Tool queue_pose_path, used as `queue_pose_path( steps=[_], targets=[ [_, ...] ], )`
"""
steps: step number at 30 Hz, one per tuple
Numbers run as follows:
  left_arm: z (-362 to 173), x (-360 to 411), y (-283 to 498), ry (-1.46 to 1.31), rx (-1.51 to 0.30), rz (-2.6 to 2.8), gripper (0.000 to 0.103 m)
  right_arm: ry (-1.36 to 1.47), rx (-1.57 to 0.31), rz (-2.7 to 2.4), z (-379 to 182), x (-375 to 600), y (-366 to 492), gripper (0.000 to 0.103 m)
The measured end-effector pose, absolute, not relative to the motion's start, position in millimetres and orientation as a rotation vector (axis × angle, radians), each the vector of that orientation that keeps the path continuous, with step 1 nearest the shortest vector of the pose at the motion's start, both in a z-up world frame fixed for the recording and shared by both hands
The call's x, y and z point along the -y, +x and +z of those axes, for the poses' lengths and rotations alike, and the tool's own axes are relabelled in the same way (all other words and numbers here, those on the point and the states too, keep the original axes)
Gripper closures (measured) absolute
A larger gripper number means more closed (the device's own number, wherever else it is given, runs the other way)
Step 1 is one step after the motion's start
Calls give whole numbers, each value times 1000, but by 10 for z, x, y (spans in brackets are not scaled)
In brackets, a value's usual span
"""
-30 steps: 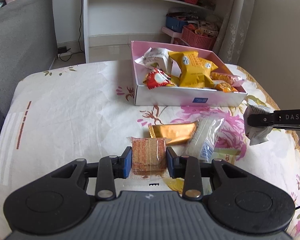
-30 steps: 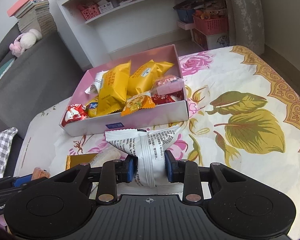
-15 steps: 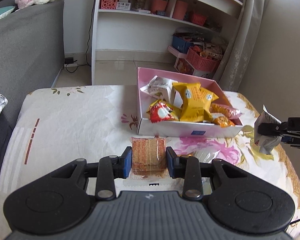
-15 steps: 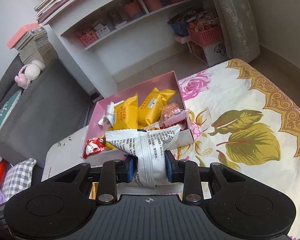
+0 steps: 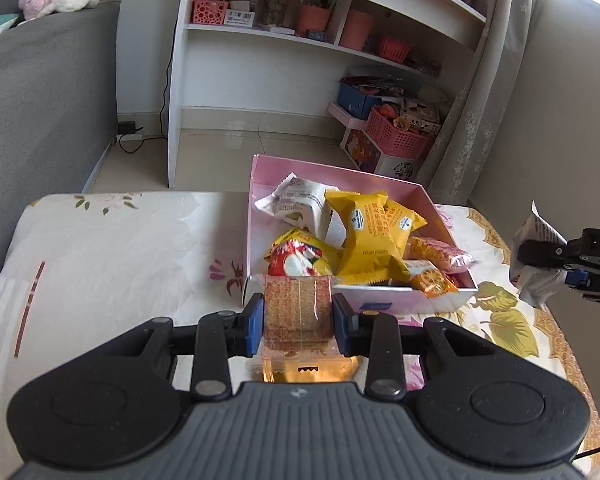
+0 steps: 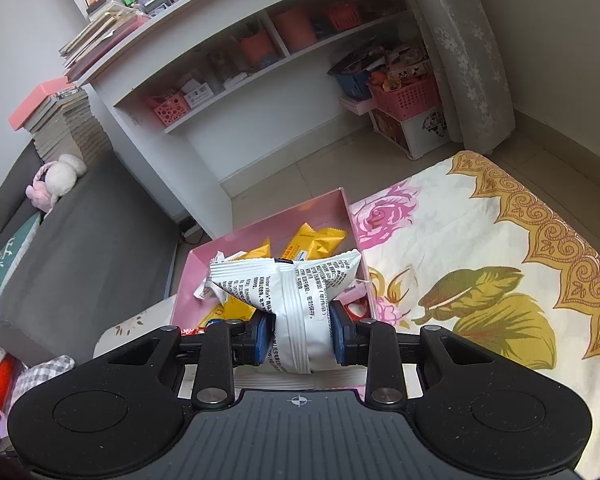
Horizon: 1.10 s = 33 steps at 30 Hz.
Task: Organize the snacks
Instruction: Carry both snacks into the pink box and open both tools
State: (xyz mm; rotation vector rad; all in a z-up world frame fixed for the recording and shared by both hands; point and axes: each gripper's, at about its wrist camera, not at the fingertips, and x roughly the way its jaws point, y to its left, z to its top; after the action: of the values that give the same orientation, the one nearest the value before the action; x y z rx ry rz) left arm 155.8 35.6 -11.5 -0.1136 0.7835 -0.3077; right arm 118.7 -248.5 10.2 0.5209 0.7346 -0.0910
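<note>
Two claws each grip one snack above the near edge of the open pink cardboard box (image 5: 388, 307): left claw (image 5: 299, 317) clenches an orange clear-wrapped cracker pack (image 5: 298, 306), right claw (image 6: 301, 334) clamps a white printed pouch (image 6: 296, 300).

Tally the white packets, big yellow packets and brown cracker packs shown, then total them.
White packets: 2 (boxed white packet, held white packet in right gripper)
Big yellow packets: 2 (front yellow packet, rear yellow packet, in pink box)
Brown cracker packs: 1 (cracker pack in left gripper)
Total: 5
</note>
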Motion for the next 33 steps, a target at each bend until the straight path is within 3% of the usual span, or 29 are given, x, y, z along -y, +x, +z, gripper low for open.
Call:
queue_pose_path(
  steps=[15,28,29,30,32,33],
  targets=[
    [-205,98,2230,-2,-740,-254,71,474,-769,-70,-187,2469,1972,73],
    [-337,113,2440,-22,-757,-185,70,493,-784,-84,-311,2537,2154,70],
    [-335,105,2433,-21,-752,-182,58,491,-780,-87,-312,2537,2149,70],
    [-334,96,2426,-23,-750,-185,36,491,-780,-89,-311,2535,2147,67],
    [-324,83,2397,-21,-735,-196,27,502,-773,-87,-307,2544,2138,58],
    [-316,84,2387,-14,-733,-204,27,513,-768,-86,-300,2551,2127,45]
  ],
)
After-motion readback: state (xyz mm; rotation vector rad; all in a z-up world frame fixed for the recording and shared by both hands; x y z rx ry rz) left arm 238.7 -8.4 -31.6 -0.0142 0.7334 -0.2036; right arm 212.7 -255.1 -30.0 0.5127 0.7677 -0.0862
